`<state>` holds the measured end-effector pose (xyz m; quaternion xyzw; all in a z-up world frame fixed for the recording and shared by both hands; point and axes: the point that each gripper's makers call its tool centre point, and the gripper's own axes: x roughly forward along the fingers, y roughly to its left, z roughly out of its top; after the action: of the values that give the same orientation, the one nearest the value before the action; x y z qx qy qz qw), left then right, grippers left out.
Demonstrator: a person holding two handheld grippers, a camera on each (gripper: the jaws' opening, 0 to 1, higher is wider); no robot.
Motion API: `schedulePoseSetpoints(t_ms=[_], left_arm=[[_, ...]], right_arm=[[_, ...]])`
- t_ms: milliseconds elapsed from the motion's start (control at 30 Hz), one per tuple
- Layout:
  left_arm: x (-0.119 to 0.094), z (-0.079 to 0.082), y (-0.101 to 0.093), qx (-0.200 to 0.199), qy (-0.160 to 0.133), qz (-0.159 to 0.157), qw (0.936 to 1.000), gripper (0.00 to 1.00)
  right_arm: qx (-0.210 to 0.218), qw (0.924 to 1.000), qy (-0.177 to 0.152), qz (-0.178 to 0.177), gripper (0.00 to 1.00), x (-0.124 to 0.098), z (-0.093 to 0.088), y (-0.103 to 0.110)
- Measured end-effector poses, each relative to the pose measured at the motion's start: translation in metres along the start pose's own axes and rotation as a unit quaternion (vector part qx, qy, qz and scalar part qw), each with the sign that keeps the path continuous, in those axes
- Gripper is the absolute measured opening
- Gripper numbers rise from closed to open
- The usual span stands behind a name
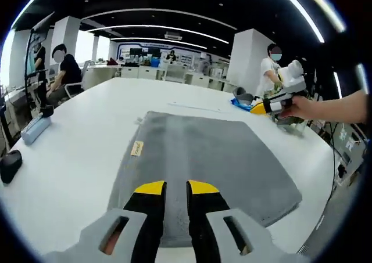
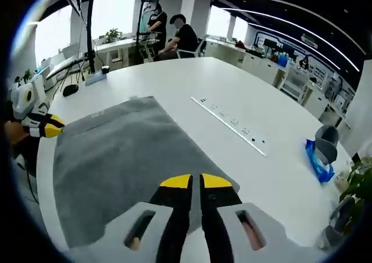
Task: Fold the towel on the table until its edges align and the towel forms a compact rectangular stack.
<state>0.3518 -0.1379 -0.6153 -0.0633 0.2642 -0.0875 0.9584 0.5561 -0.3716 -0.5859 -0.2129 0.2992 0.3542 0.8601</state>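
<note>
An open office with strip lights overhead surrounds a large white counter [image 1: 87, 135], and on it a grey towel [image 1: 203, 158] lies spread flat in a single layer, reaching close to the counter's near edge in both views. A small tan label [image 1: 137, 148] sits at one side edge of the towel. In the left gripper view the left claw [image 1: 175, 187] hangs over the towel's near edge with its yellow-tipped jaws narrow, a slim gap between them and nothing held. In the right gripper view the right claw [image 2: 195, 182] hangs over another corner of the towel [image 2: 128, 152], jaws likewise nearly together and empty. Each claw also appears at the far side of the other's view, held by a hand [image 1: 302, 106] beyond the towel. Farther out on the counter lie a blue packet [image 2: 317, 158] with a grey object [image 2: 325, 141] just beside it, a long strip of sockets [image 2: 229, 125], and a dark mouse [image 1: 10, 163] near a pale blue case [image 1: 36, 128]. People sit and stand at desks in the background.
</note>
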Motion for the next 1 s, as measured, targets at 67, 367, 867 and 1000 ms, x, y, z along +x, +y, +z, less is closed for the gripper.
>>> schedulePoseSetpoints(t_ms=[67, 367, 867, 1000], left_arm=[[0.002, -0.007, -0.003, -0.008, 0.011, 0.001, 0.9999, 0.14], [0.011, -0.026, -0.003, -0.012, 0.036, 0.017, 0.9992, 0.10], [0.017, -0.035, 0.001, 0.099, 0.078, 0.012, 0.9920, 0.02], [0.017, -0.035, 0.001, 0.122, 0.108, 0.003, 0.9866, 0.01]], right_arm=[[-0.002, 0.9999, 0.015, -0.006, 0.00, 0.006, -0.009, -0.006], [0.018, 0.9967, 0.079, -0.006, 0.00, 0.028, -0.048, -0.010], [0.072, 0.9892, 0.127, -0.003, 0.00, 0.033, -0.070, -0.002], [0.077, 0.9884, 0.131, 0.000, 0.00, 0.033, -0.070, -0.003]])
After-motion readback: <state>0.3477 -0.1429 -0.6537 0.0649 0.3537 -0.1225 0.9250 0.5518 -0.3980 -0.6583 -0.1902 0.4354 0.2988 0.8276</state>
